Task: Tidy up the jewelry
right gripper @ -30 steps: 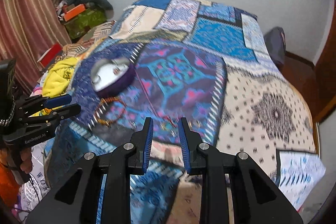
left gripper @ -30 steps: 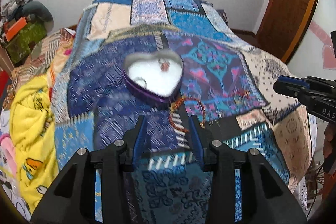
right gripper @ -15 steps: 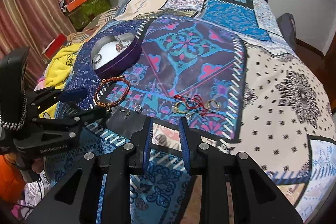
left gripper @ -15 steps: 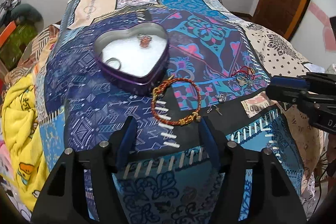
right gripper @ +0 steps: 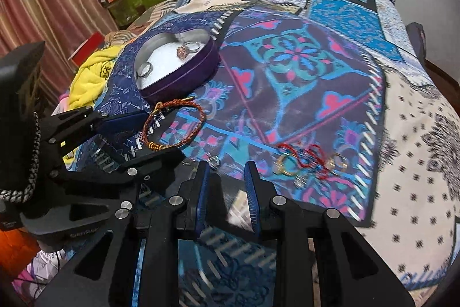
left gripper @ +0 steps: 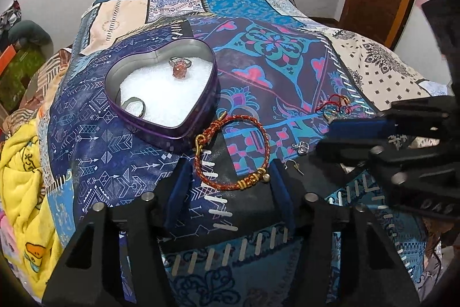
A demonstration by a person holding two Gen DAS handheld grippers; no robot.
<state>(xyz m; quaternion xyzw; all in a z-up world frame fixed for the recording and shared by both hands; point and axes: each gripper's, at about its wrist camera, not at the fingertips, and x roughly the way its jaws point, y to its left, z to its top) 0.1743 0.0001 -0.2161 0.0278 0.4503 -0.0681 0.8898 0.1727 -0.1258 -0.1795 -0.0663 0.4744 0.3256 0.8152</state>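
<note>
— Straddling the bracelet (left gripper: 230, 151) on the bed (left gripper: 287, 71), why?
— So my left tongs (left gripper: 227, 180), closing, pads not yet touching, can lift it into the heart tin (left gripper: 169, 131) just beside. Right tongs (right gripper: 227, 177): narrow gap, empty.

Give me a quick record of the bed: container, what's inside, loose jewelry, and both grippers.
container: open heart-shaped tin on patchwork bedspread
inside: stone ring, plain ring
loose: braided bracelet beside tin; red cord with rings farther right
left gripper: closing around bracelet, pads not yet on it
right gripper: narrow gap, holding nothing
</note>
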